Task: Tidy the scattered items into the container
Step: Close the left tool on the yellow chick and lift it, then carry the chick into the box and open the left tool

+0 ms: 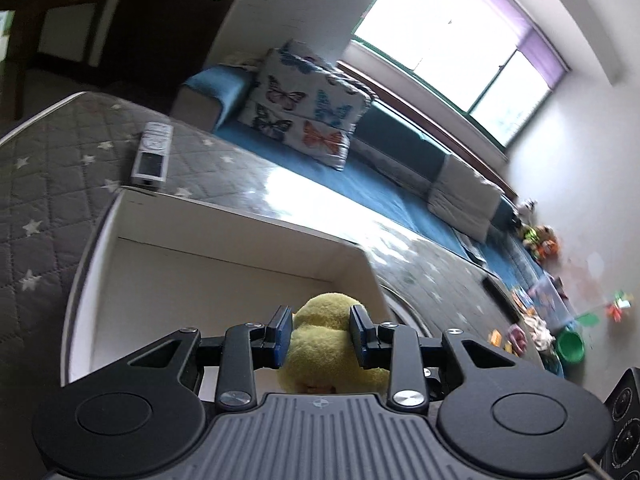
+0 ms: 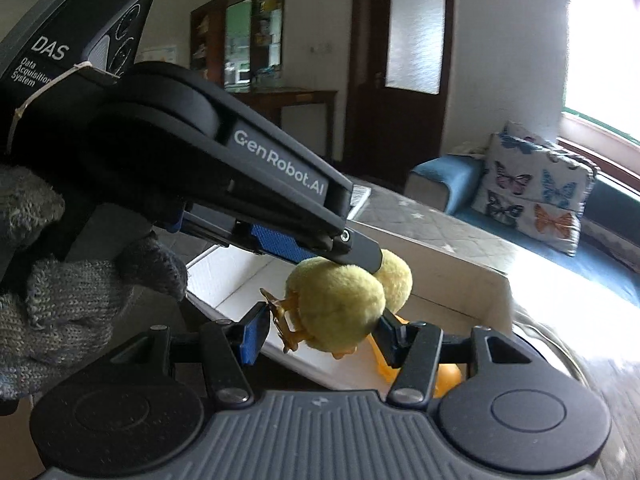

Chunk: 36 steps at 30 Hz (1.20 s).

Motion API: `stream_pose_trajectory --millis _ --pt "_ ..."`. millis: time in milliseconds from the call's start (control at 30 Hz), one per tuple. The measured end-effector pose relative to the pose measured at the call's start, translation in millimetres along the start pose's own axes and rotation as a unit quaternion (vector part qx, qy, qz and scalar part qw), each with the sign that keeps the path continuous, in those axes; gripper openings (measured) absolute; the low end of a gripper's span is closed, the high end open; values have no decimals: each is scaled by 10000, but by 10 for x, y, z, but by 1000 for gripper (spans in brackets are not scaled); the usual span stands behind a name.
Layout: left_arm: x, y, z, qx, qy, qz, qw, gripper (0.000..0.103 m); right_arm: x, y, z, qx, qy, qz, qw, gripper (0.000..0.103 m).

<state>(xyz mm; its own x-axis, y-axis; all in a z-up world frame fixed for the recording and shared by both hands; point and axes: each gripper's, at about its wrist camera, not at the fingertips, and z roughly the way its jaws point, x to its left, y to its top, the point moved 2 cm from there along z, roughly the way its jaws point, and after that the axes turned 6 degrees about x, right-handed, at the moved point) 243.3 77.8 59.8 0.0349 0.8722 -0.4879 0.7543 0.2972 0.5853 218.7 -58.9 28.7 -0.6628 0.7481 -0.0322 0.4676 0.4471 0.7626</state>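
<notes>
1. Fingers (image 1: 280, 334) of the left gripper (image 1: 322, 334) clamp the yellow plush chick (image 1: 332, 344) above the white box (image 1: 224, 268).
2. Right gripper (image 2: 320, 342) fingers stand apart beneath the chick.
3. An orange item (image 2: 444, 380), possibly a toy, lies inside the box.

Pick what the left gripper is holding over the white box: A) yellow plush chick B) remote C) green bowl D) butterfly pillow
A: the left gripper has its fingers pressed on both sides of the yellow plush chick above the white box; the remote lies on the quilted mat beyond the box.
</notes>
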Motion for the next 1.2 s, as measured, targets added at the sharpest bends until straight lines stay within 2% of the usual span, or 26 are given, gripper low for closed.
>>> stream_pose_trajectory --millis 267,500,700,967,1100,1200 --pt "392 73 248 129 169 -447 9988 33 -13 108 534 361 347 -235 9985 56" --pt "562 38 457 320 248 -635 9972 33 -90 33 789 651 436 -110 9969 58" --pt "581 -23 466 393 301 -639 9967 34 -126 -1 707 525 396 -47 9978 58" --pt "415 -63 269 225 327 -378 9985 34 -102 -90 421 300 179 104 9993 59" --pt "296 -121 158 164 338 -229 9990 34 -89 -126 284 158 49 177 9997 69" --pt "225 -180 86 154 350 -151 9992 34 -30 -200 133 63 -52 129 9999 69"
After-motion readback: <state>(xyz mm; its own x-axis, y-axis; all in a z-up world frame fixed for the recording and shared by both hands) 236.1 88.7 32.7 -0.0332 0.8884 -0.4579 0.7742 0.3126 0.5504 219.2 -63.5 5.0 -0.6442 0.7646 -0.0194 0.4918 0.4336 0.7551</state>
